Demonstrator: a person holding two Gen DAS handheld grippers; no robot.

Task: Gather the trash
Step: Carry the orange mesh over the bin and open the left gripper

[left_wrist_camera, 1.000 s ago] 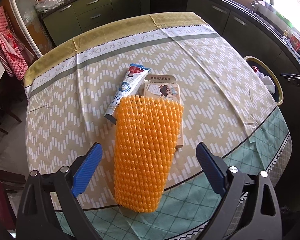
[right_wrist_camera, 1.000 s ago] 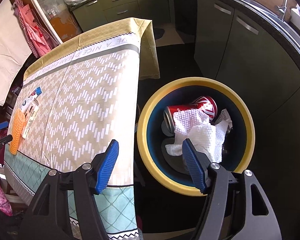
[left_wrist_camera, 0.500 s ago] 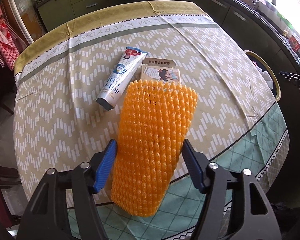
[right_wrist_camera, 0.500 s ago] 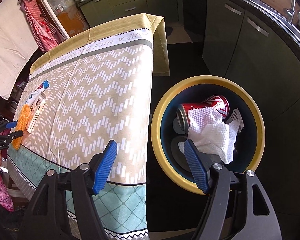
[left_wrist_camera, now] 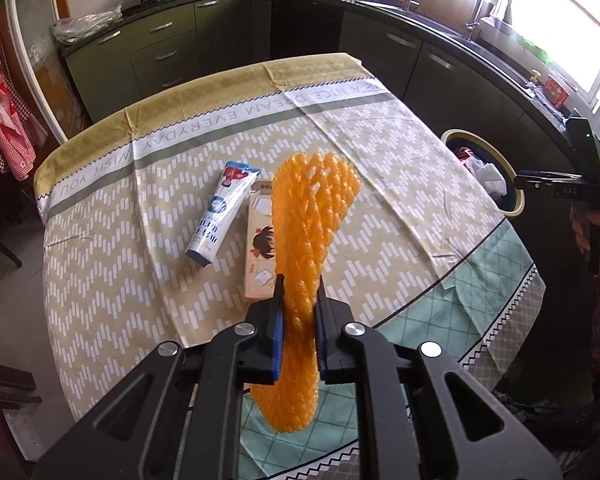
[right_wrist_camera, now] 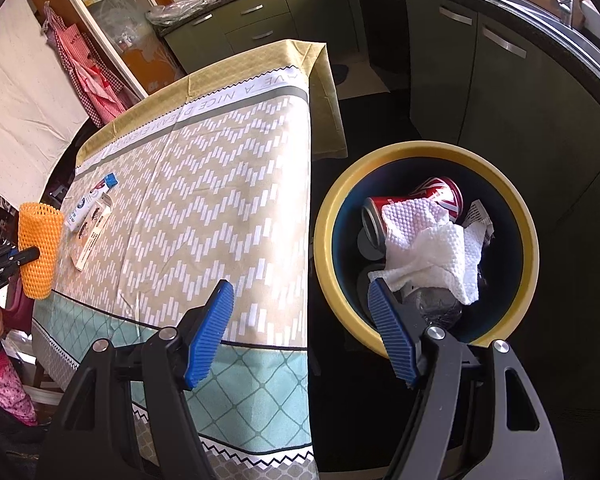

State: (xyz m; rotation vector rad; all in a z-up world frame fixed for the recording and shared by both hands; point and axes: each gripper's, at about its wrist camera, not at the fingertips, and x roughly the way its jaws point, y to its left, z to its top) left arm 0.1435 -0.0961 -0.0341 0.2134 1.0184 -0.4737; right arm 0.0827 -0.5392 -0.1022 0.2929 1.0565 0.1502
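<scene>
My left gripper (left_wrist_camera: 299, 312) is shut on an orange foam net sleeve (left_wrist_camera: 306, 236) and holds it lifted above the table's near edge; it also shows in the right wrist view (right_wrist_camera: 38, 248). A white tube (left_wrist_camera: 220, 218) and a small cartoon box (left_wrist_camera: 260, 248) lie on the tablecloth behind it. My right gripper (right_wrist_camera: 300, 320) is open and empty, between the table's edge and the yellow-rimmed trash bin (right_wrist_camera: 528, 236). The bin holds a red can (right_wrist_camera: 436, 194) and white paper towel (right_wrist_camera: 432, 252). The bin also shows in the left wrist view (left_wrist_camera: 496, 160).
The table (left_wrist_camera: 380, 160) wears a beige zigzag cloth with a green hem. Dark green kitchen cabinets (left_wrist_camera: 452, 64) and a counter with a sink run along the back and right. Red checked cloth (left_wrist_camera: 8, 120) hangs at the left.
My left gripper closed on the orange net sleeve and lifted it off the table and box. My right gripper drifted slightly left, staying open beside the bin.
</scene>
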